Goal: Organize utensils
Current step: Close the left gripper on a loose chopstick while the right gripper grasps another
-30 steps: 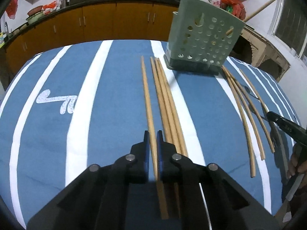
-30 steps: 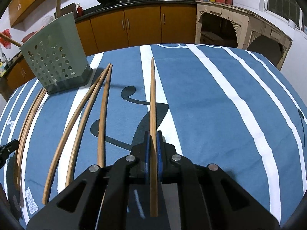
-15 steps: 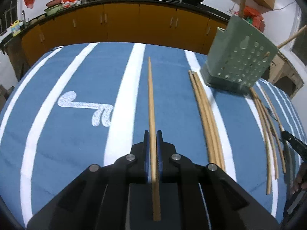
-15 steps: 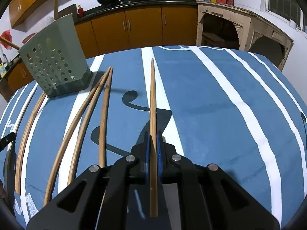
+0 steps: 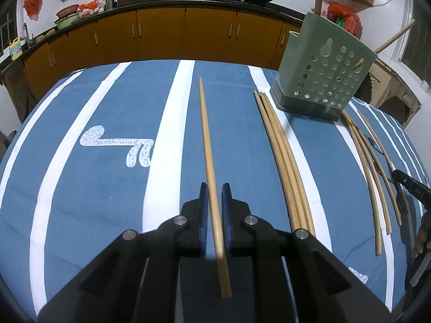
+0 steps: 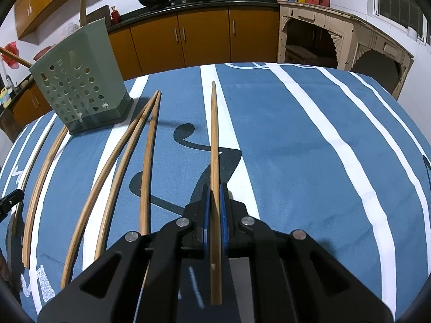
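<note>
My left gripper (image 5: 215, 188) has its jaws opening around a pale wooden chopstick (image 5: 206, 134); a thin gap shows on each side of the stick, which points away over the blue striped tablecloth (image 5: 80, 188). Three chopsticks (image 5: 282, 156) lie together to its right, by the green perforated utensil holder (image 5: 323, 80). My right gripper (image 6: 214, 188) is shut on a darker chopstick (image 6: 214, 134) that points forward. Three loose chopsticks (image 6: 121, 161) lie to its left, near the holder (image 6: 80, 80), which has sticks standing in it.
Several more chopsticks (image 5: 369, 167) lie at the right of the left wrist view, beside the right gripper's black tip (image 5: 409, 188). Orange kitchen cabinets (image 5: 161, 35) with pans on the counter run behind the table. A cream arched cabinet (image 6: 336, 40) stands at the back right.
The left gripper carried one chopstick leftward, away from the bundle, and its jaws have now parted around it. The right gripper keeps still, holding its chopstick.
</note>
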Tool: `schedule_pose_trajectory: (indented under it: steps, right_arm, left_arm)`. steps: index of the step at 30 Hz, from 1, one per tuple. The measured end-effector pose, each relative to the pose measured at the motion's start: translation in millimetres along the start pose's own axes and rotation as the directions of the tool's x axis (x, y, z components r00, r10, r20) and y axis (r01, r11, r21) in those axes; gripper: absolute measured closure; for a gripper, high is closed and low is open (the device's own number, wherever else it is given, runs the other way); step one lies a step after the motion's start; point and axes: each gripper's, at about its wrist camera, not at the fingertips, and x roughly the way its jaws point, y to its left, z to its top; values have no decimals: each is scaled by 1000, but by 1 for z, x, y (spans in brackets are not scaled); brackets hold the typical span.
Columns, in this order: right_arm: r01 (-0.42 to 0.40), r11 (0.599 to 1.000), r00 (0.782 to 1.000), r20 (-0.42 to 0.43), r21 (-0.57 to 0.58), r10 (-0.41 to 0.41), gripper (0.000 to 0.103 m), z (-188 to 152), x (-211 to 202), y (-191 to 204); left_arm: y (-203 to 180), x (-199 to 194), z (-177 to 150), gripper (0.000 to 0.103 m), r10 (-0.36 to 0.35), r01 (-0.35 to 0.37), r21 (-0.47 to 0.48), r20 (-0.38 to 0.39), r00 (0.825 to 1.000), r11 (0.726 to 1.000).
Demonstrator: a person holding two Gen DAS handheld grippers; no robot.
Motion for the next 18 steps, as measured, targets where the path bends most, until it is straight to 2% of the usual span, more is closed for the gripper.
schedule_pose_trajectory:
  steps: [10,18]
  right_arm:
    - [-9,1000,1000,-1,8,9,94,-5,-3,-3]
    - [-38,999,999,16,29,38,95,-7,-13,-8]
  left_arm:
    - [-1,-4,-5,90,22,-22,9,-2,1000,1000]
    - [-1,-5,-5,95,37,-36,23,-14,999,999]
